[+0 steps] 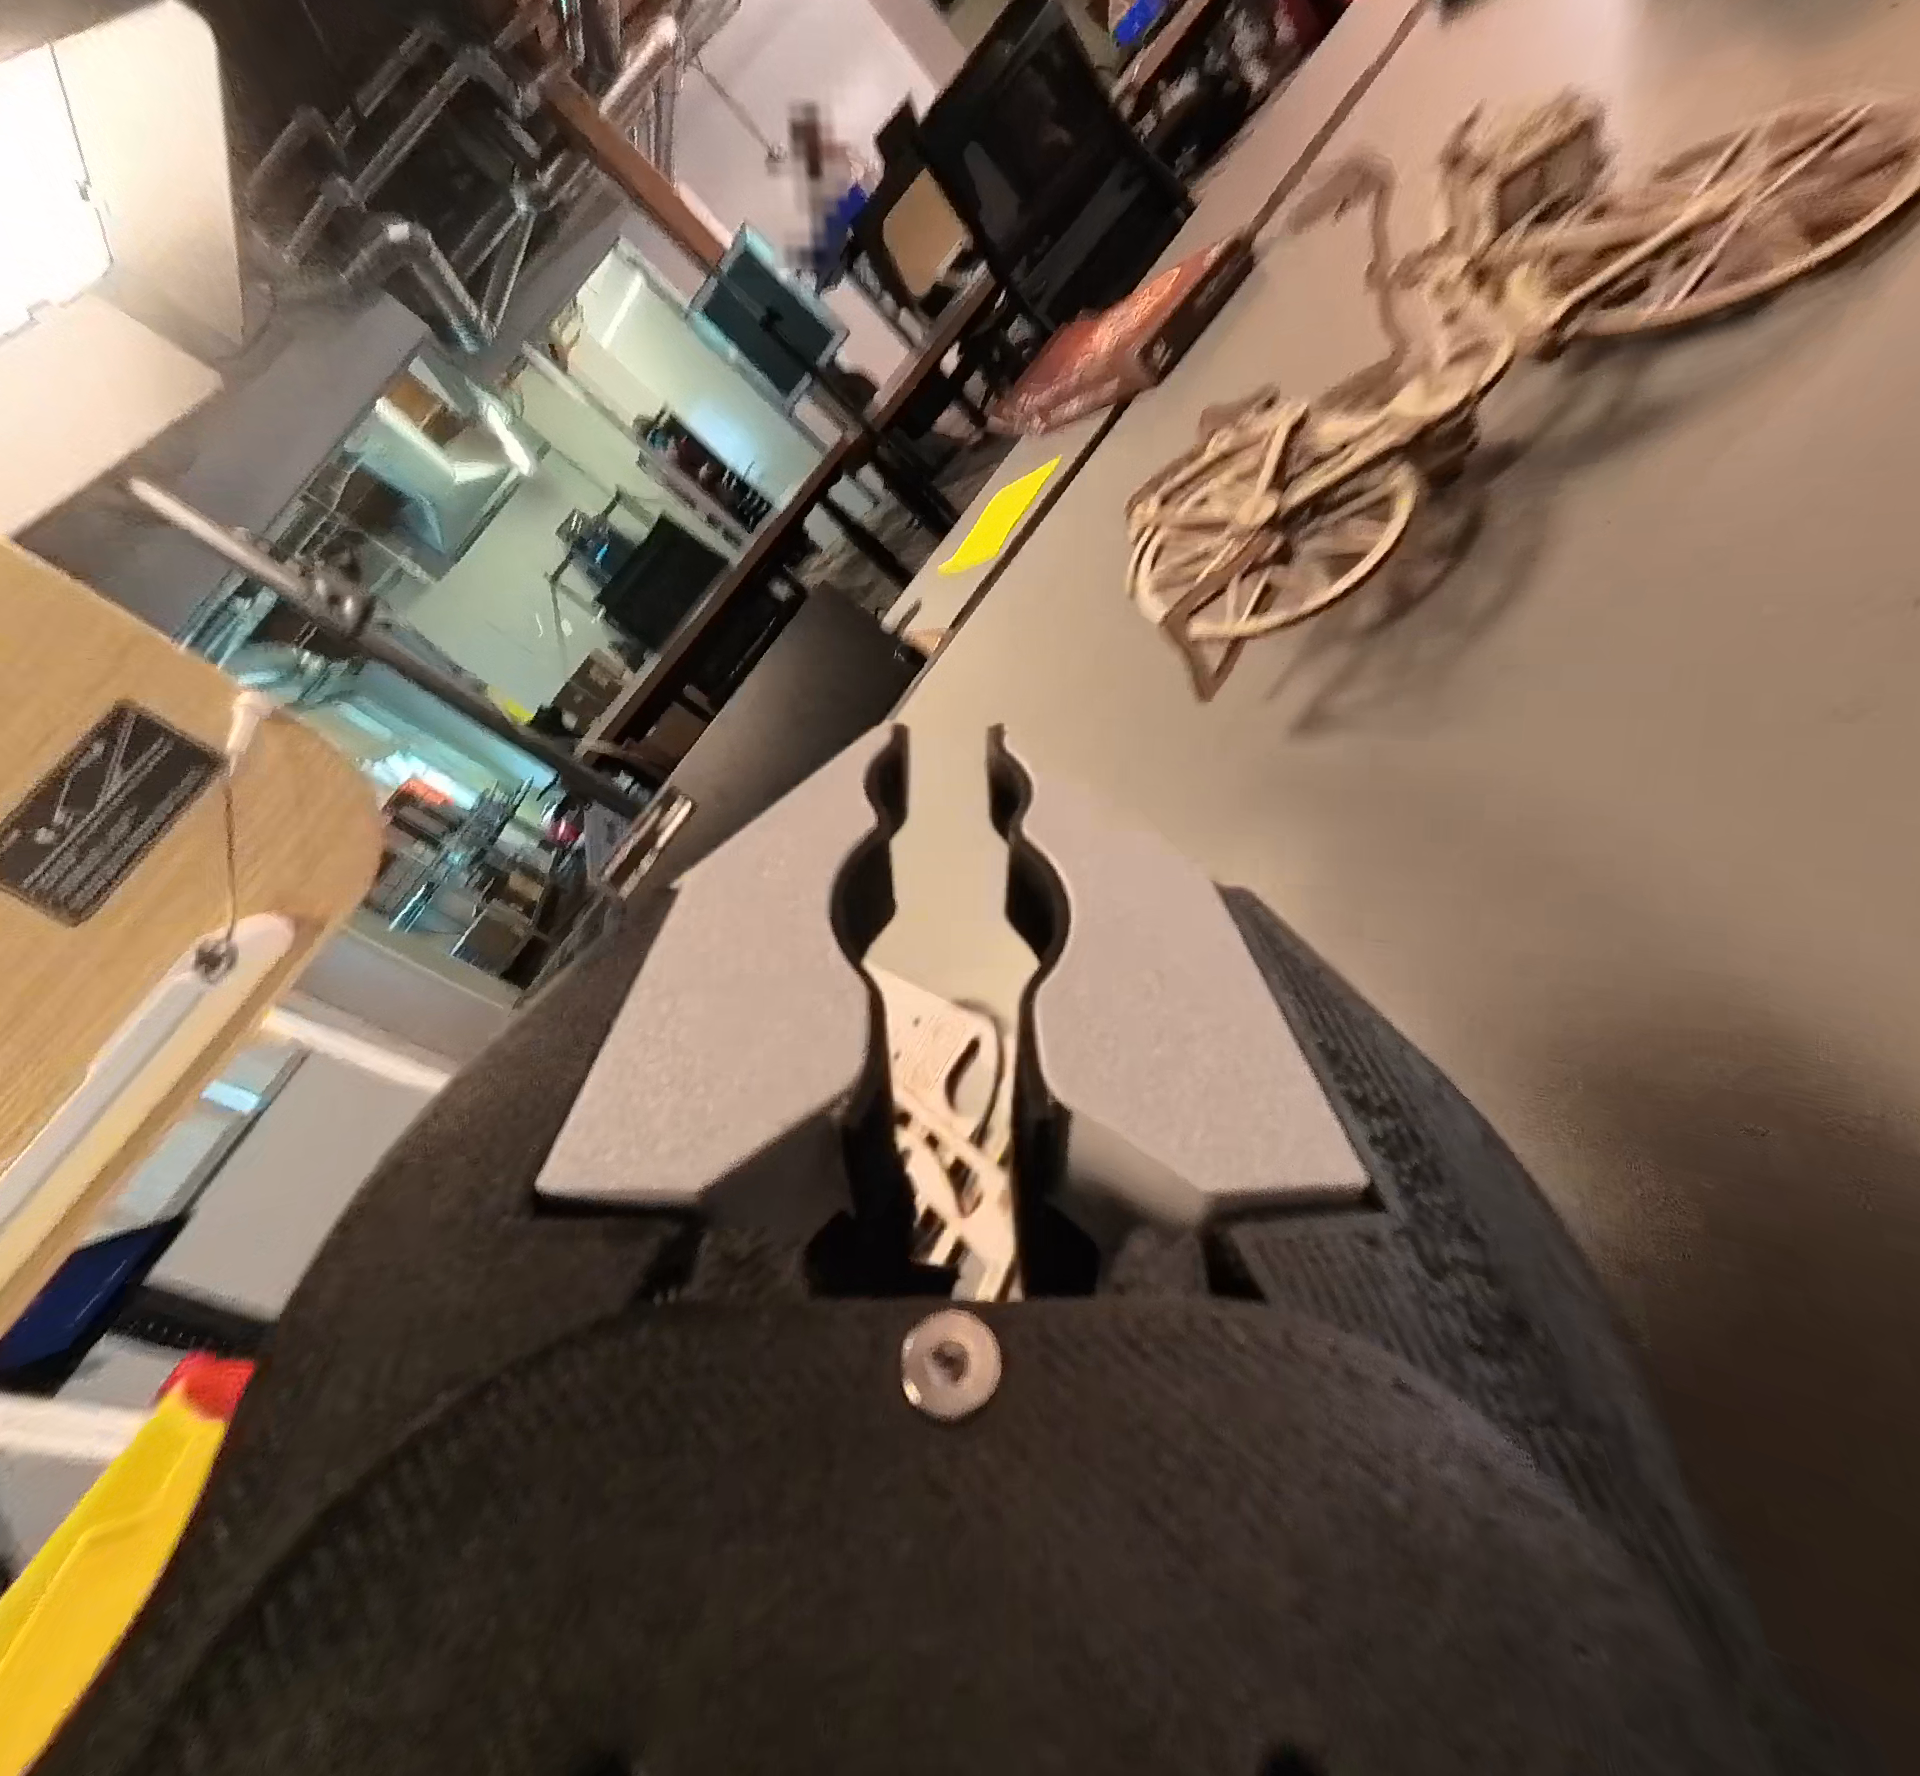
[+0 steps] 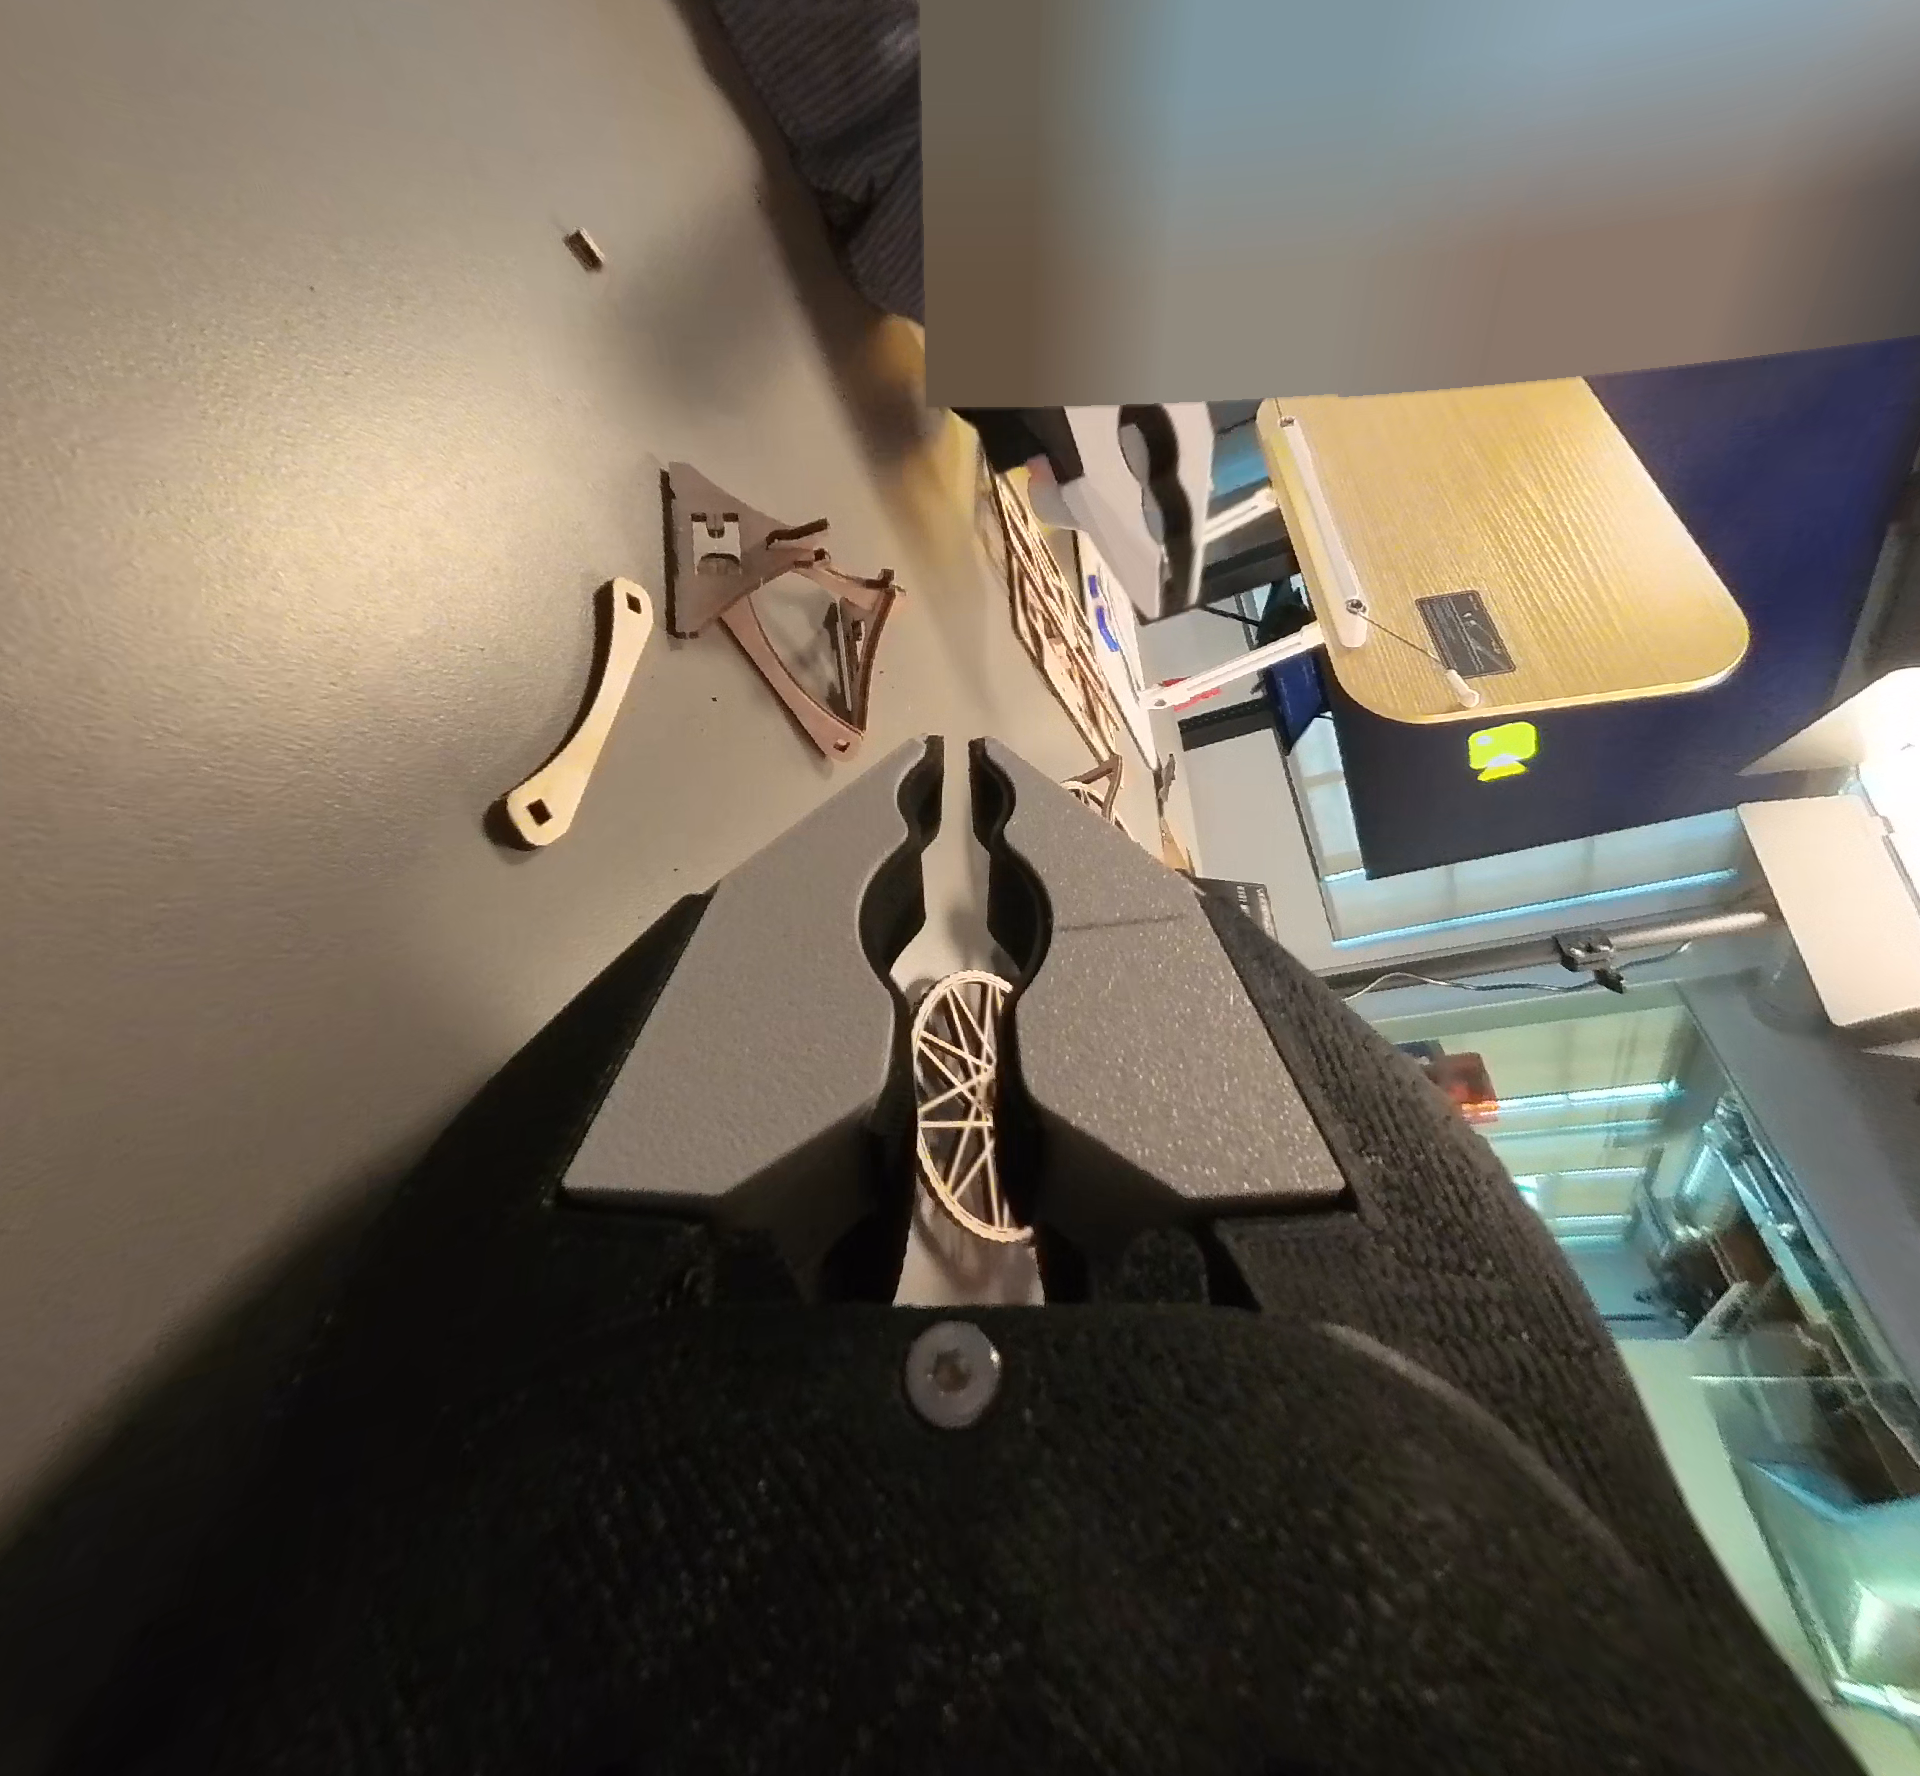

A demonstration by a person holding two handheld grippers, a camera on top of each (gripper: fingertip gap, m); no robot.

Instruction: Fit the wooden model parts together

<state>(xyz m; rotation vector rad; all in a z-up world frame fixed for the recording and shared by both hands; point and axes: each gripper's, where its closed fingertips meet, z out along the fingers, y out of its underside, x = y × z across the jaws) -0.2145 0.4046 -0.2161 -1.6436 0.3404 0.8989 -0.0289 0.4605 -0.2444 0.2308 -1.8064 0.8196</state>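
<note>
— Nearest in?
— Left tool (image 1: 945, 739) nearly clenched, a pale wooden fretwork piece (image 1: 961, 1144) seen deep between its fingers; right tool (image 2: 951, 744) likewise, with a spoked wheel (image 2: 966, 1113).
— Gripped?
— Cannot tell.
— Beyond?
— Curved strip (image 2: 582, 718) and triangular frame (image 2: 769, 604) lie on the tabletop (image 2: 260, 376); blurred wooden bicycle (image 1: 1455, 355) farther off.

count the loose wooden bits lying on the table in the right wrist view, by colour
light wood: 1, the curved arm with square holes
dark wood: 1, the triangular frame assembly
total: 2
A tiny dark scrap farther off is too small to identify, so it is not counted.
</note>
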